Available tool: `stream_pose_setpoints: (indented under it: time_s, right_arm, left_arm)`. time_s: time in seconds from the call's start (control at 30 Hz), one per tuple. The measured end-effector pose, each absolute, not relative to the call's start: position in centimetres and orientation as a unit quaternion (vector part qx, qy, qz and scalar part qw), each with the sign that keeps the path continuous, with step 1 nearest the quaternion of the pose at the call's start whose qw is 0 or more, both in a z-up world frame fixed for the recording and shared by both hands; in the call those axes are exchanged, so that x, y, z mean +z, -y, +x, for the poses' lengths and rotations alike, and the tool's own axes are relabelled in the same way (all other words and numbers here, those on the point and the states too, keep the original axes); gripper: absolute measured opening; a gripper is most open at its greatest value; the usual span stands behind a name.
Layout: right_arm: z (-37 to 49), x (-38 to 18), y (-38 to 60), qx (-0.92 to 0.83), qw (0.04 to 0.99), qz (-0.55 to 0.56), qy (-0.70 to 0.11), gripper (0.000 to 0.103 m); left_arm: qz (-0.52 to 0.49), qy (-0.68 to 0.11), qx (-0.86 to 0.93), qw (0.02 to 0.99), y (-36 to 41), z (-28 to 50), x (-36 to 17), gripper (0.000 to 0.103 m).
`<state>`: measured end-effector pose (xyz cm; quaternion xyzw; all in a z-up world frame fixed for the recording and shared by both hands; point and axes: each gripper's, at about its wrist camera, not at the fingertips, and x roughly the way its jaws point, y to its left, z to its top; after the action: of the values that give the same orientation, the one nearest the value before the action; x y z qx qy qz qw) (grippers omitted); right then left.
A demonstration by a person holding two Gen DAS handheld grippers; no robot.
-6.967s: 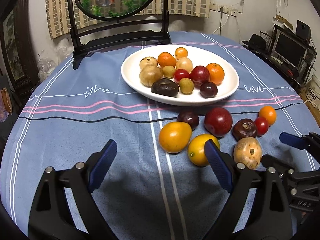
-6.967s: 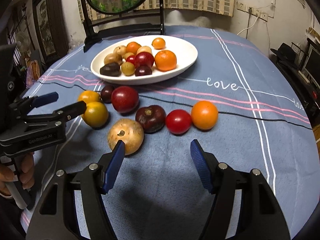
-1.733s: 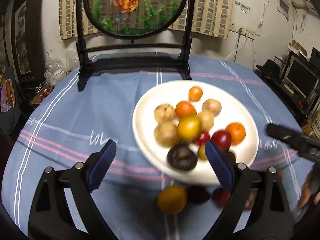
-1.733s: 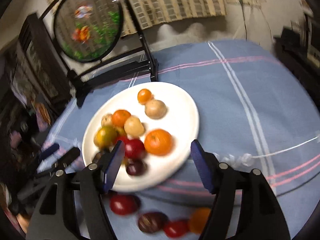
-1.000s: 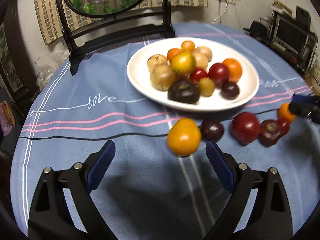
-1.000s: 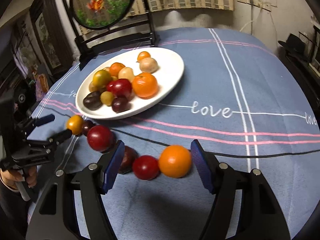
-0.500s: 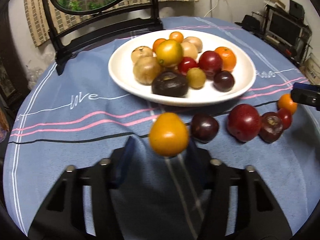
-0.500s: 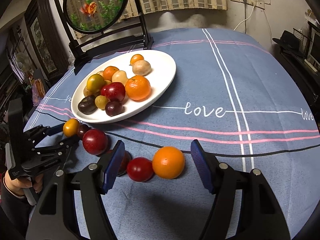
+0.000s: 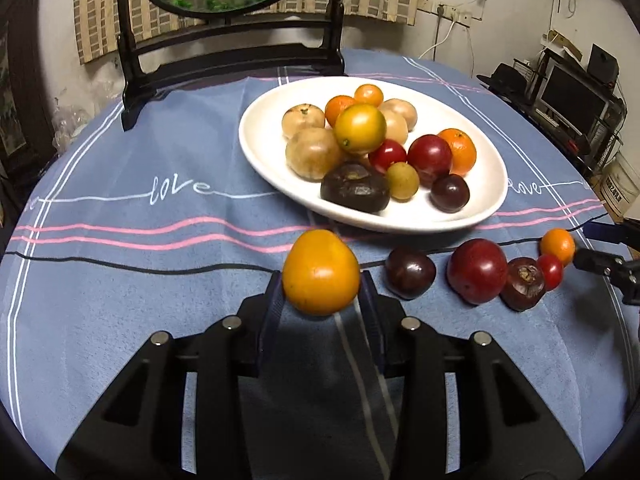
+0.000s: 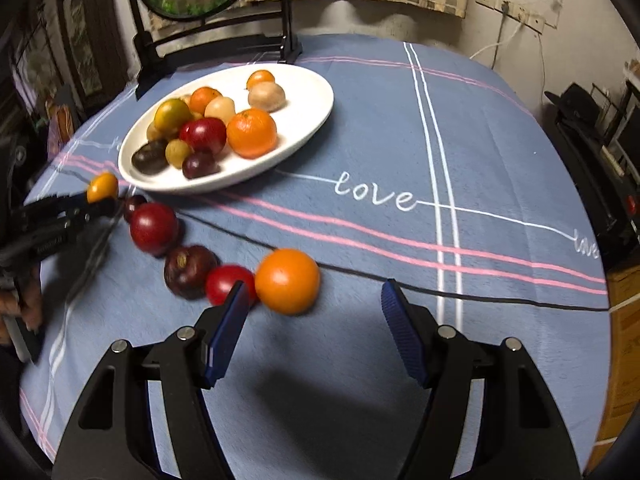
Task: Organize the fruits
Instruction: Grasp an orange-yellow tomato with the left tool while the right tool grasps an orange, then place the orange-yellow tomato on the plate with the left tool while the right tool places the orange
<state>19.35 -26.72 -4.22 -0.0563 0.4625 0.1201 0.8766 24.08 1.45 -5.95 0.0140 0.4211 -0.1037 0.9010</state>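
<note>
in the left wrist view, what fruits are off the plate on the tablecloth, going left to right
yellow-orange fruit held between the left gripper fingers → dark purple plum → big red plum → dark brown fruit → small red fruit → small orange, next to the right gripper.

Dim warm indoor light from above, soft glare on the white plate (image 9: 486, 184) and glossy fruit, dark shadows pooling on the blue tablecloth (image 10: 460, 152) under both grippers, heavy fisheye bending and black vignette at edges, slight motion blur at right-view left side.
</note>
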Motion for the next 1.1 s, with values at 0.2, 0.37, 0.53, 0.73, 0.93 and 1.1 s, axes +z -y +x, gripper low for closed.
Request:
stream_pose_setpoints:
  time_s: [0.2,0.37,0.53,0.73,0.93,1.1]
  right_arm:
    - [18.8,-5.8,25.3,0.132,0.858,-0.111,-0.484,0.069]
    - [19.5,-6.9,24.5,0.115,0.858,-0.123,-0.485,0.069]
    - [20.1,-6.9,24.4,0.090,0.878,-0.117,-0.455,0.069]
    - [21.0,-6.7,24.9,0.102,0.888,-0.072,-0.443,0.051]
    - [21.2,-6.3,24.7,0.116,0.886,-0.056,-0.444,0.039]
    - [20.9,-5.7,25.4,0.113,0.895,-0.032,-0.430,0.039]
  left_arm:
    - [0.016,-0.428,-0.105,0.898,-1.5,24.2,-6.2,0.038]
    - [0.014,-0.428,-0.106,0.897,-1.5,24.2,-6.1,0.039]
    - [0.018,-0.430,-0.110,0.896,-1.3,24.1,-6.2,0.039]
    - [0.022,-0.426,-0.115,0.897,-1.0,23.9,-6.2,0.039]
    - [0.018,-0.429,-0.114,0.896,-1.2,24.0,-6.3,0.039]
    - [0.013,-0.426,-0.115,0.897,-1.3,24.0,-6.0,0.039]
